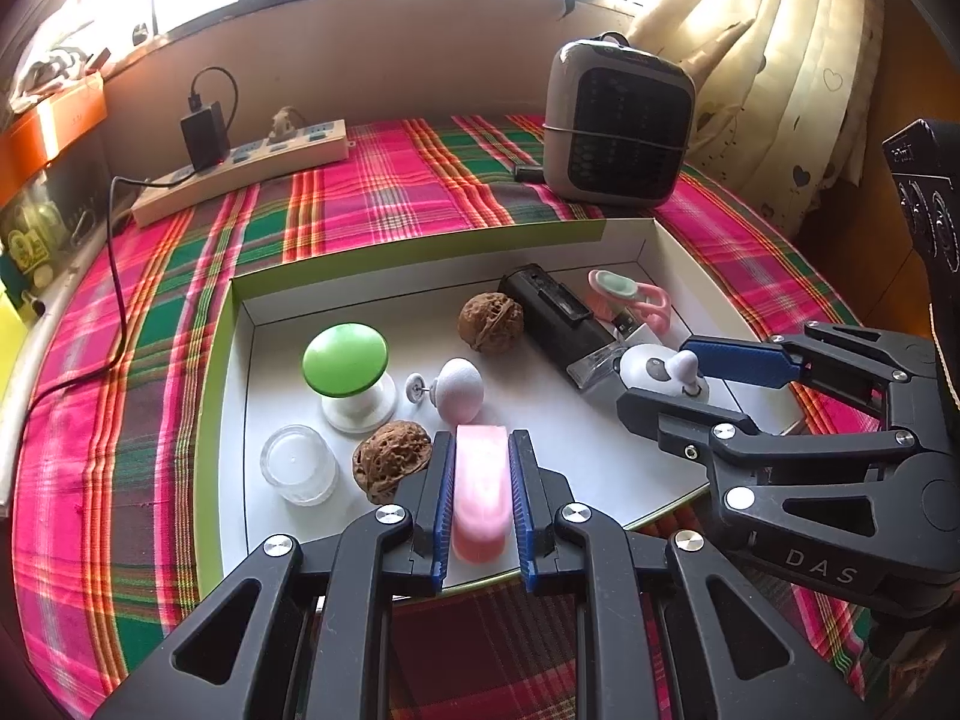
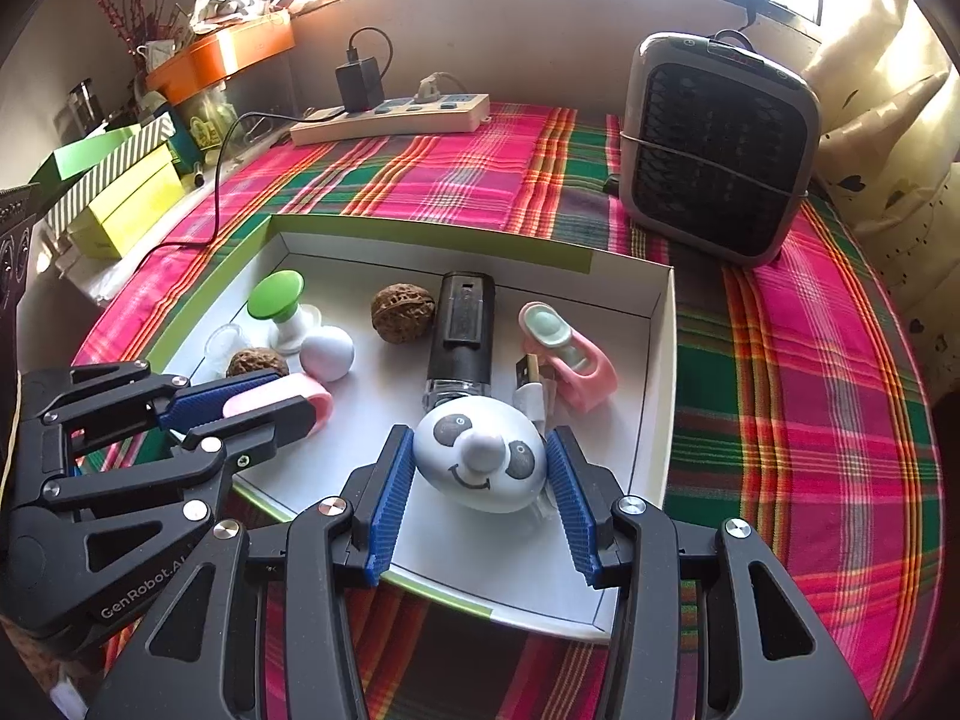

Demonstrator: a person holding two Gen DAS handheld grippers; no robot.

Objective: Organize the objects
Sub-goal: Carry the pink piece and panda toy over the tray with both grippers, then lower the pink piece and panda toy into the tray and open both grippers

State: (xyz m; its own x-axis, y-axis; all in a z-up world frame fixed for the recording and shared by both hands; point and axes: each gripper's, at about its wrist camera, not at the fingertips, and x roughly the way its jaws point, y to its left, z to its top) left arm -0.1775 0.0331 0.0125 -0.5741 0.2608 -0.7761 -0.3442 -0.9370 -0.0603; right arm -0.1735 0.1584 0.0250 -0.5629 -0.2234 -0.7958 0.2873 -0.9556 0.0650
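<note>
A shallow white box with a green rim (image 1: 420, 252) (image 2: 432, 231) lies on the plaid cloth. My left gripper (image 1: 480, 441) (image 2: 294, 393) is shut on a pink block (image 1: 482, 492) (image 2: 282, 393) over the box's near edge. My right gripper (image 2: 480, 438) (image 1: 672, 381) has its blue pads around a white panda-face egg toy (image 2: 480, 459) (image 1: 651, 369); the pads stand beside it, and contact is unclear. In the box lie two walnuts (image 1: 491, 321) (image 1: 390, 459), a green-capped knob (image 1: 345, 360), a white knob (image 1: 459, 390), a clear cup (image 1: 298, 462), a black device (image 1: 555, 318) and a pink clip (image 1: 630, 294).
A grey fan heater (image 1: 618, 126) (image 2: 720, 150) stands behind the box at the right. A power strip with a black charger (image 1: 240, 165) (image 2: 390, 114) lies at the back. Boxes (image 2: 120, 192) sit off the table's left edge. A curtain (image 1: 780, 60) hangs at the right.
</note>
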